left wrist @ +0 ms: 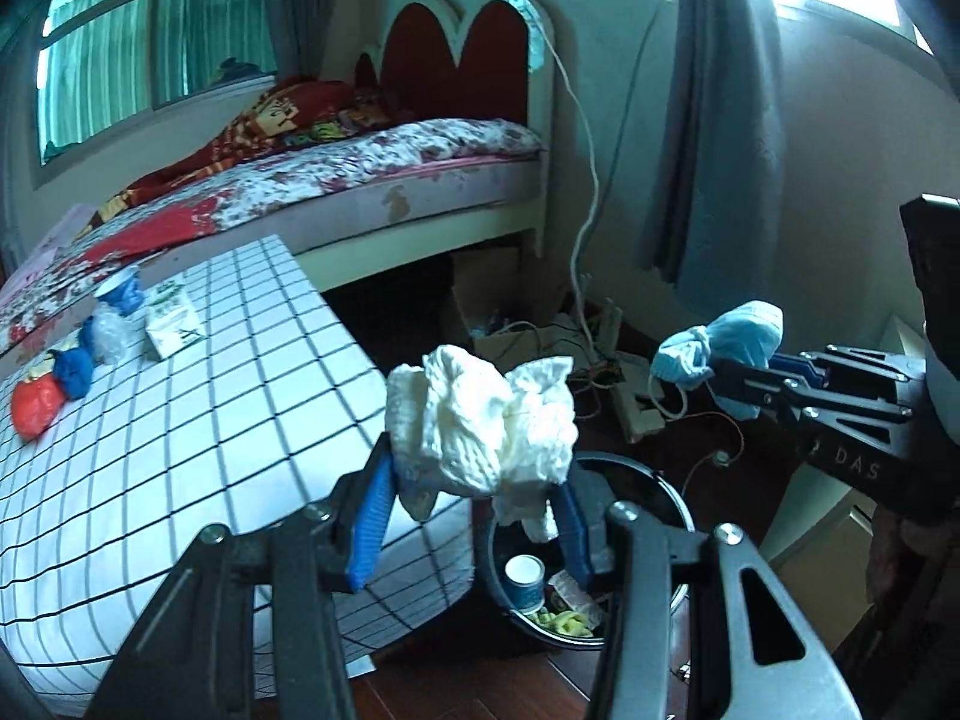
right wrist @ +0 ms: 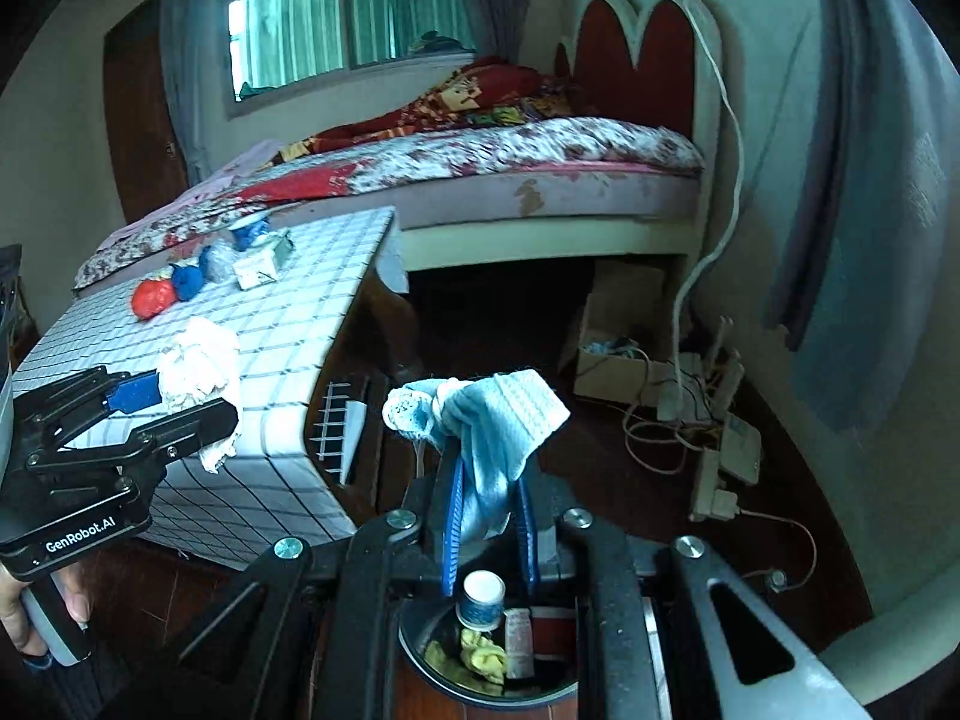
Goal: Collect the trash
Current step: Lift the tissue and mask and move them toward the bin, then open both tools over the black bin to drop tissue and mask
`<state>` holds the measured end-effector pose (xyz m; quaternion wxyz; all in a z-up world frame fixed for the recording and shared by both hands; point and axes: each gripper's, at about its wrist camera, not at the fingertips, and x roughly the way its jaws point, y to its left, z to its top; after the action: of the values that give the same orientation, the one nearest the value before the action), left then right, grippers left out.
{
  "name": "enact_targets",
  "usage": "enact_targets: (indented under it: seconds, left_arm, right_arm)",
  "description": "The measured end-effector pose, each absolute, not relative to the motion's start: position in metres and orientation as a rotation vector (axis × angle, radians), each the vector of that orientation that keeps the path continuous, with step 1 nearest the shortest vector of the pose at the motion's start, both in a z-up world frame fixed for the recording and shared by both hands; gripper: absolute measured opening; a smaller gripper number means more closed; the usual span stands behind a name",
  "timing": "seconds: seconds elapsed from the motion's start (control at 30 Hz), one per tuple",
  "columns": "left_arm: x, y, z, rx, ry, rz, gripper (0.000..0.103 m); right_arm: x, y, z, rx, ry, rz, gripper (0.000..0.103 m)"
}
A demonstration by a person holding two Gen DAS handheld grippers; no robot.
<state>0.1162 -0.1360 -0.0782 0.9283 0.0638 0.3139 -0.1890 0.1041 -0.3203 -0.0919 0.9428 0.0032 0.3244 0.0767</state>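
I have both loads over the bin; my left gripper is clamped on the tissue, my right gripper on the mask; next, I'd judge, part the fingers above the opening; more trash waits on the table.

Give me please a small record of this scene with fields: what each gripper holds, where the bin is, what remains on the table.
left gripper: shut on crumpled white tissue
right gripper: shut on light blue face mask
round black trash bin: on floor below both grippers, already holding trash
checked white table: red, blue, clear wads, cup, carton remain
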Motion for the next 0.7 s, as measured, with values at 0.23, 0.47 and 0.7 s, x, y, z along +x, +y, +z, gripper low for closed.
enact_targets:
  seconds: [0.23, 0.47, 0.7]
  left_arm:
    - [0.121, -0.169, -0.101, 0.135, 0.719, -0.484, 0.049]
    - [0.133, -0.186, -0.134, 0.085, 0.838, -0.572, 0.049]
    - [0.147, -0.200, -0.162, 0.094, 0.941, -0.591, 0.050]
  right_arm:
    - [0.106, -0.340, -0.117, -0.007, 0.749, 0.156, 0.017]
    - [0.112, -0.349, -0.147, -0.029, 0.839, 0.191, 0.017]
    - [0.124, -0.349, -0.168, -0.043, 0.907, 0.220, 0.018]
